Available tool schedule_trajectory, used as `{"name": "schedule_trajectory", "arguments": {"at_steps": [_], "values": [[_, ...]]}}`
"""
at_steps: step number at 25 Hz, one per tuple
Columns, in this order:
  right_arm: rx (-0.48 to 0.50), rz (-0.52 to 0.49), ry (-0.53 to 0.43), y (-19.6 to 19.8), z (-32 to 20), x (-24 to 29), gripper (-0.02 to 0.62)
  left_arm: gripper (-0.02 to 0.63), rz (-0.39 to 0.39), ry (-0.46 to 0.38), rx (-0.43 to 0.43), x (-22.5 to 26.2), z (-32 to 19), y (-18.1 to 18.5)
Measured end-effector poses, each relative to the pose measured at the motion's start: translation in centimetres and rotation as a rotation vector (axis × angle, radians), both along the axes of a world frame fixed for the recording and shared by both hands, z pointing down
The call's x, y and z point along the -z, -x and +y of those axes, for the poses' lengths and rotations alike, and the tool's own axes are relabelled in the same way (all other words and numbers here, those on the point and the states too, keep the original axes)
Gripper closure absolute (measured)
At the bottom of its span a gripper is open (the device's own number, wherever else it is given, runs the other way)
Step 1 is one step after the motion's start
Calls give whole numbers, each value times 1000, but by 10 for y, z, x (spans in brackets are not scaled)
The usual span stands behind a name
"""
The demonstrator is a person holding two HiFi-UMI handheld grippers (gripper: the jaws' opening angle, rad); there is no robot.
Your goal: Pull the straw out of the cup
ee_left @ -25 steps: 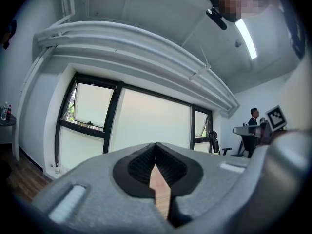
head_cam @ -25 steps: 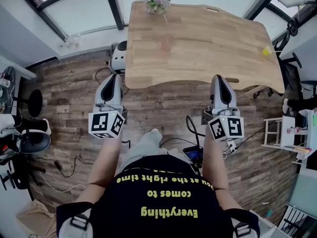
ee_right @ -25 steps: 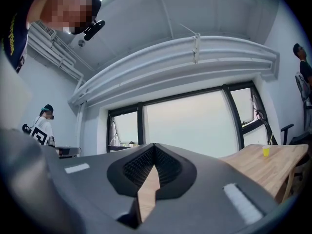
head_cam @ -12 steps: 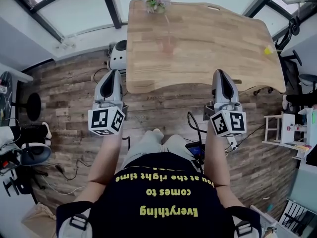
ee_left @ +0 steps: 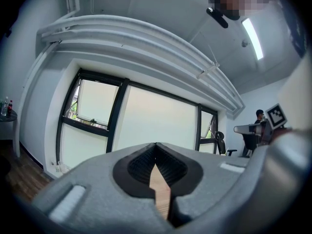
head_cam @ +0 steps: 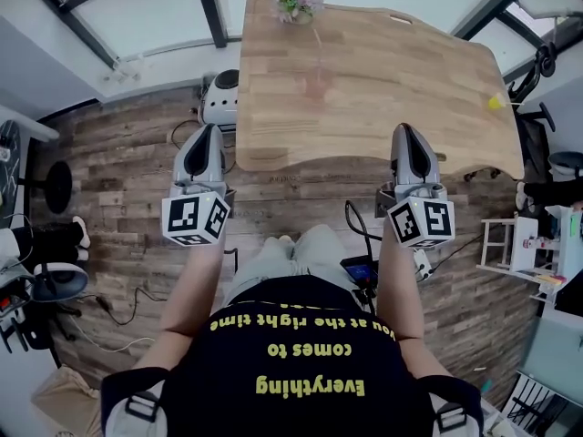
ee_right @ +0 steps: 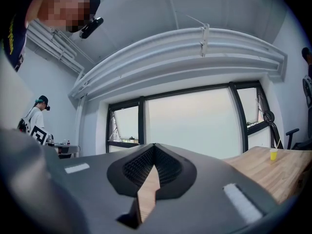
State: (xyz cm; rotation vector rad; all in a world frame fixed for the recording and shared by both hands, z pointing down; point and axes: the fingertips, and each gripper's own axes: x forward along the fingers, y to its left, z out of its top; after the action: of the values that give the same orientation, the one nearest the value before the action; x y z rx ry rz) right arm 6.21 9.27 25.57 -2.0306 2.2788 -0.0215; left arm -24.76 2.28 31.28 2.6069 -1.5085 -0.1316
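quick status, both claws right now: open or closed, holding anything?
Left claw: closed, nothing held.
Right claw: closed, nothing held.

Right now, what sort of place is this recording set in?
Probably an office or lab workroom: a wooden desk, tall windows along the wall, and cables trailing over the plank floor.

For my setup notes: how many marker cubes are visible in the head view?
2: the left cube on the left tool, the right cube on the right tool. None seems hidden.
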Motion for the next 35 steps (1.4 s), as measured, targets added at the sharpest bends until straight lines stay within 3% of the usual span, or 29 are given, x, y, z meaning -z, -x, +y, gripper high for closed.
{"name": "schedule_trajectory", "arguments": {"at_steps": [16,35], "values": [[36,-27,-4,-11,-34,-11,590,606,-19,6,17,-8,-22,-15],[182,-42,-8,-42,-155,-3,589,606,-29,5,127,2,-108,-52]]}}
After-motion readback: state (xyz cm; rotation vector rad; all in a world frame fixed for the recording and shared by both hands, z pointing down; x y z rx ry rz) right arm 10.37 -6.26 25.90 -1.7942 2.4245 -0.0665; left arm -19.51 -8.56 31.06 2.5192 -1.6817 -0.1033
